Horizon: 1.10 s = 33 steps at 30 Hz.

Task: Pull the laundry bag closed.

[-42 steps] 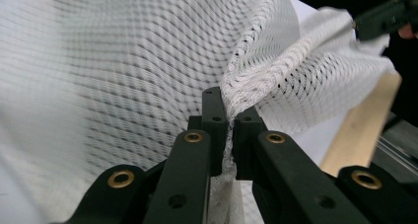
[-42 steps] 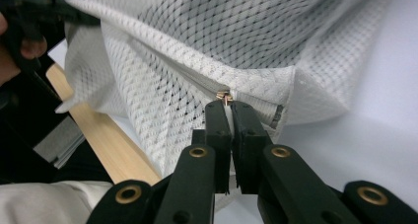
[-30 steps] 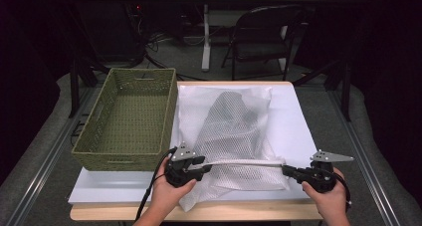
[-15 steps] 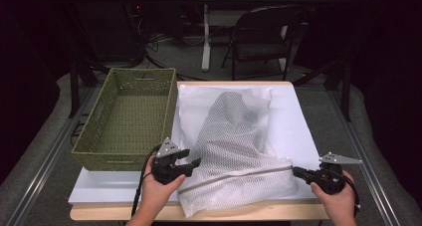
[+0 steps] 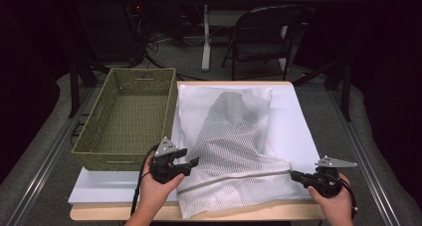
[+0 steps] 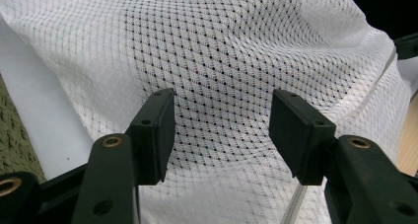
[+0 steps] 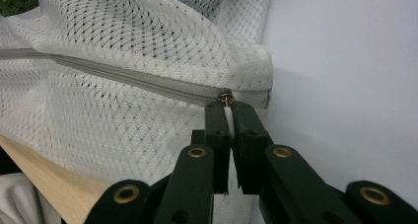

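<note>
Mesh bag (image 5: 239,151) lies on the white sheet (image 5: 298,121) beside the green basket (image 5: 129,116) in the high view, left gripper (image 5: 191,162) at its near-left edge, right gripper (image 5: 294,175) at its near-right corner. Left gripper view: jaws stand wide apart just over the mesh, perhaps not touching. Right gripper view: jaws pinch the zipper pull (image 7: 226,99), closed tight.

A white mesh laundry bag (image 5: 234,151) is lying lengthwise on the surface (image 5: 298,121), its grey zipper (image 5: 234,178) running zipped across the near end.
</note>
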Available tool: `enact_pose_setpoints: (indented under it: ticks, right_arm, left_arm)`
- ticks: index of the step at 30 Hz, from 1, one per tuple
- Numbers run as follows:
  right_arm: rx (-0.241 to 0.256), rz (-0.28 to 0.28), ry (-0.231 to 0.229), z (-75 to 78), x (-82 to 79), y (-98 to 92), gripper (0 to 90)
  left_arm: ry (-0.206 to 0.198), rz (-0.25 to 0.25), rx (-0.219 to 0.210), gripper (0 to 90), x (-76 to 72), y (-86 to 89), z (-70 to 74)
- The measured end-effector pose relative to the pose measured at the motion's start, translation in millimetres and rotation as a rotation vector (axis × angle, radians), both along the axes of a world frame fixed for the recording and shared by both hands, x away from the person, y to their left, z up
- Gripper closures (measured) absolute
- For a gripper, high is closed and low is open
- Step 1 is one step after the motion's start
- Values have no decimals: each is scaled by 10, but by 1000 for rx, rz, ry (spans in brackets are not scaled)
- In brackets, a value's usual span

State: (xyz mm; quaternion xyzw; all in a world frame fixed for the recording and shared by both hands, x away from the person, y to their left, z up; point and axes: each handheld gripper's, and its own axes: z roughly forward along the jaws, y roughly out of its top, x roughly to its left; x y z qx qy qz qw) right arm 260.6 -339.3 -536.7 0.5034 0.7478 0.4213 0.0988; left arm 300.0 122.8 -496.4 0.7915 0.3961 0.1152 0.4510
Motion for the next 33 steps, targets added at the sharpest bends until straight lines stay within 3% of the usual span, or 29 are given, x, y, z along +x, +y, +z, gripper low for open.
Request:
enact_pose_setpoints:
  ticks: [8, 12, 15, 22, 26, 33]
  right_arm:
    - [-36, 18, -25, -29, 8, 40, 775]
    - [-26, 29, -24, -28, 16, 48, 646]
    - [-11, 26, -50, -24, 29, 57, 538]
    - [-59, 26, -112, -30, 36, 83, 394]
    - [-73, 25, -128, -22, 39, 83, 362]
    - [-104, 23, -153, -1, 28, 82, 367]
  left_arm:
    - [5, -2, -4, 416, 3, 7, -11]
    - [17, 2, 10, 404, 4, 5, -14]
    - [19, 2, 6, 373, 5, 7, -13]
    - [26, 14, 14, 333, 26, 7, -24]
    - [26, 37, 29, 332, 30, -20, -44]
    - [39, 25, 12, 322, 46, 1, -52]
